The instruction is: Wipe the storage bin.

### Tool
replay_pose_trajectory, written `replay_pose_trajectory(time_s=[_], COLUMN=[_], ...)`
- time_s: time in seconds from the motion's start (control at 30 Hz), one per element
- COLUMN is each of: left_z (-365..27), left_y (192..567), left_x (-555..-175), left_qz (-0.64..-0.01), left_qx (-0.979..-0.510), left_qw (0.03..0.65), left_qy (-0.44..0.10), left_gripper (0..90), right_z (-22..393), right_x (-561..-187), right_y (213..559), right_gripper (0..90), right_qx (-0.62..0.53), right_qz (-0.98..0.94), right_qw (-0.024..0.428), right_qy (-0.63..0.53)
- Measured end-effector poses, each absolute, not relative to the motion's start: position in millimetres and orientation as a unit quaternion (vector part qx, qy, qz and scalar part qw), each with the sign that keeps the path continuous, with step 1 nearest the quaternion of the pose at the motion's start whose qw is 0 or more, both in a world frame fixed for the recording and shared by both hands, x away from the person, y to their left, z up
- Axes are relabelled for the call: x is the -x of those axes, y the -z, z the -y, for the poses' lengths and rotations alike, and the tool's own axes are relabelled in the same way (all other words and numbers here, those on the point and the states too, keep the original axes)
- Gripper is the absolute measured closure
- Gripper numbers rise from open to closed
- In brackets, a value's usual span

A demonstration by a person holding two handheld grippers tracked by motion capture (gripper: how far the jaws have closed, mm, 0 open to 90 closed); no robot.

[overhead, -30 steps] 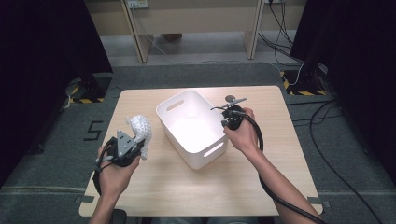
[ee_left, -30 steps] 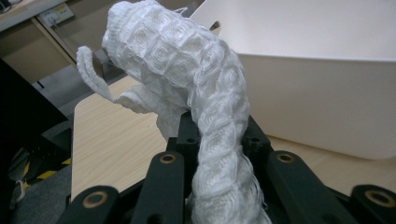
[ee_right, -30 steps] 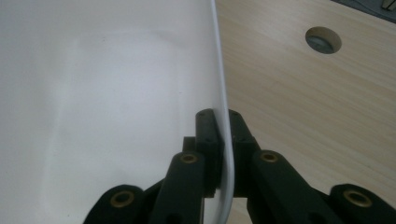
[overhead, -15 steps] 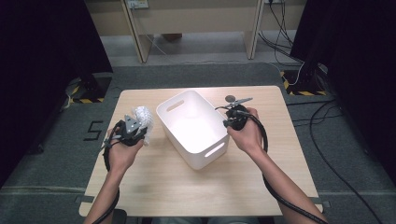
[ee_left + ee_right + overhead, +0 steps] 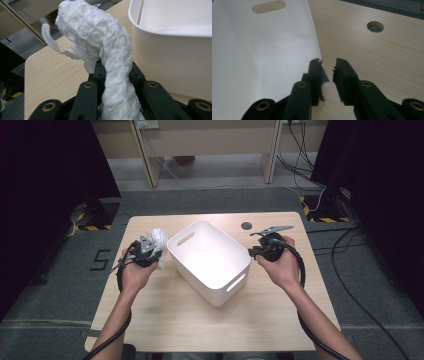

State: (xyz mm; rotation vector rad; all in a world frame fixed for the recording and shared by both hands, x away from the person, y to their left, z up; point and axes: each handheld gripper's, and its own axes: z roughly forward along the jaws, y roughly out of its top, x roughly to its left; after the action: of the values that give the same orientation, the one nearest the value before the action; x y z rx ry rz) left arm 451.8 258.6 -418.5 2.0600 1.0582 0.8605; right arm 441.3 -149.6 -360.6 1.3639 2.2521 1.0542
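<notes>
On the wooden surface (image 5: pixel 165 320) sits a white bin (image 5: pixel 210 261). My left tool (image 5: pixel 150 254) is clamped on a white cloth (image 5: pixel 105 50), held just beside the bin's left wall. My right tool (image 5: pixel 327 68) straddles the bin's right rim, jaws just opening, not pressing it.

Your white waffle-knit cloth (image 5: pixel 105 50) stands bunched and upright near the tabletop's left edge, just beside the white bin (image 5: pixel 210 262), which sits empty and skewed at the tabletop's middle, handle slots in its ends.
</notes>
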Motion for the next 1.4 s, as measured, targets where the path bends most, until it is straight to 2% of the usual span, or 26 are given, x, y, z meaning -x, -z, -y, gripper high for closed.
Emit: replay_pose_trajectory(time_s=[0.2,0.37,0.67,0.9,1.23,1.4], left_z=[-259,-257,-253,-255,-248,-231], left_y=[421,424,424,423,420,417], left_x=[-461,-464,-459,-461,-455,-440], left_qz=[-0.398,-0.379,-0.351,-0.347,-0.317,-0.292], left_qx=[-0.793,-0.802,-0.812,-0.815,-0.828,-0.839], left_qw=[0.331,0.34,0.337,0.341,0.338,0.341], left_qy=[-0.321,-0.313,-0.323,-0.315,-0.315,-0.309], left_gripper=[73.8,73.8,74.0,73.8,73.5,73.2], right_z=[154,146,138,130,136,152], right_x=[-426,-421,-423,-412,-434,-467], right_y=[364,377,382,380,379,380], right_gripper=[86.6,87.0,88.0,87.7,86.4,78.4], right_qx=[-0.486,-0.48,-0.48,-0.45,-0.468,-0.533], right_qz=[-0.8,-0.81,-0.816,-0.836,-0.828,-0.78], right_qw=[0.136,0.103,0.1,0.079,0.113,0.153], right_qy=[-0.326,-0.32,-0.306,-0.304,-0.287,-0.289])
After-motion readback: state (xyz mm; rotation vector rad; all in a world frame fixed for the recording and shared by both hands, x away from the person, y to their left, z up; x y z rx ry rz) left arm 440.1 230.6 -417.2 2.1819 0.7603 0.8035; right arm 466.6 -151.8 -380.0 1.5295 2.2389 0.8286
